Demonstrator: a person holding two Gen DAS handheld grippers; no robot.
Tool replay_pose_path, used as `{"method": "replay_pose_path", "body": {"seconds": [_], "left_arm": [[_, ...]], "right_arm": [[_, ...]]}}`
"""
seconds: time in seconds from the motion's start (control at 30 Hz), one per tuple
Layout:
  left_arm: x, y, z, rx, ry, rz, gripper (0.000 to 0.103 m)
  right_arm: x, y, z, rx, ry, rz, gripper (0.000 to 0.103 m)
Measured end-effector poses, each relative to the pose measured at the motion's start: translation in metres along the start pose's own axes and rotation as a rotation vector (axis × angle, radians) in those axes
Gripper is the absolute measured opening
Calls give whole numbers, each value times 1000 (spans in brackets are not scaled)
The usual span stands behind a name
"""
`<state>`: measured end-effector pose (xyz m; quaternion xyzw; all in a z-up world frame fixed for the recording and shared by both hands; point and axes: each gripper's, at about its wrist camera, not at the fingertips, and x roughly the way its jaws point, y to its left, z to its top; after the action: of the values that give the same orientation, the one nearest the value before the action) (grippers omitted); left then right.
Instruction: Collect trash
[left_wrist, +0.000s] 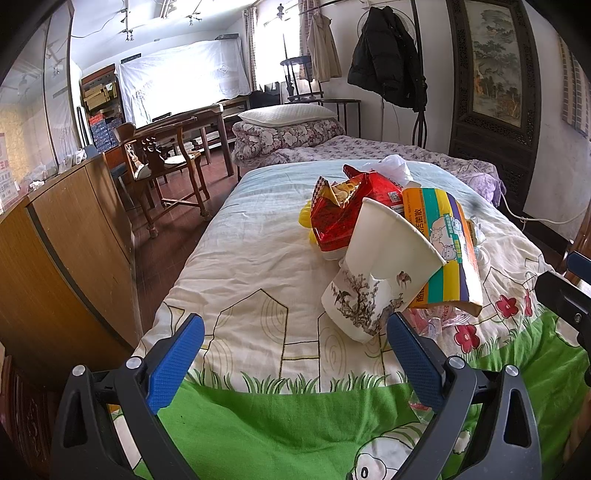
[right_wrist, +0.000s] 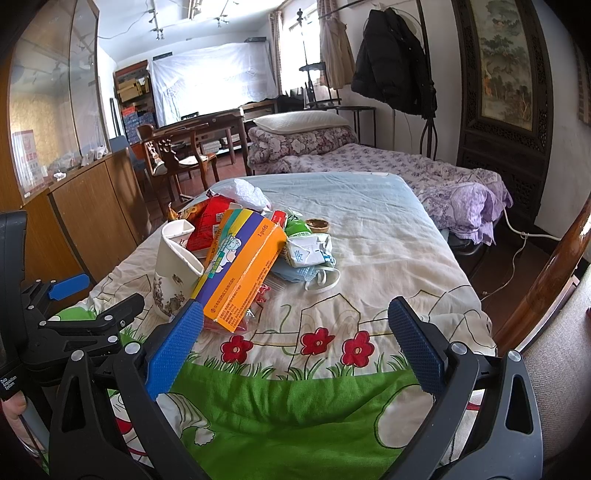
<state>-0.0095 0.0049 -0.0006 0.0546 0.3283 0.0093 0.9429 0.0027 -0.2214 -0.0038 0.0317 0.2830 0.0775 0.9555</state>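
Two claws hang over a bed (left_wrist: 258, 258) with a cartoon blanket, and both are wide open with nothing in them. The trash sits in one pile on the bed, in front of both claws.

The left claw (left_wrist: 295, 354) is low over the blanket. Just ahead of its right finger lies a paper cup (left_wrist: 373, 280), tipped on its side and squashed at the rim. It looks very light and thin, so a hard squeeze would crush it more. I think the best place to hold it is across the bent rim, or around the bottom, where the paper is stiffer. Behind the cup is a red snack bag (left_wrist: 343, 210). It looks crinkly and slippery, so pinching a folded edge should work best.

Leaning on the cup is an orange box (right_wrist: 243, 273), just ahead of the left finger of the right claw (right_wrist: 295, 339). It is flat, stiff card and probably light. A pinch on its near edge, across the thin side, should hold it well.

Farther ahead of the right claw are a crumpled white packet (right_wrist: 310, 251) and a blue face mask (right_wrist: 295, 275), both soft. They could be pinched almost anywhere. A small brown dish (right_wrist: 317, 224) sits behind them.
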Motion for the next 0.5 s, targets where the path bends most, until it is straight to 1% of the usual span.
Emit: {"method": "replay_pose_path", "body": {"seconds": [0.5], "left_arm": [[1,0,-1,0,3,-4,97]], "right_arm": [[1,-1,0,0,0,1,96]]}}
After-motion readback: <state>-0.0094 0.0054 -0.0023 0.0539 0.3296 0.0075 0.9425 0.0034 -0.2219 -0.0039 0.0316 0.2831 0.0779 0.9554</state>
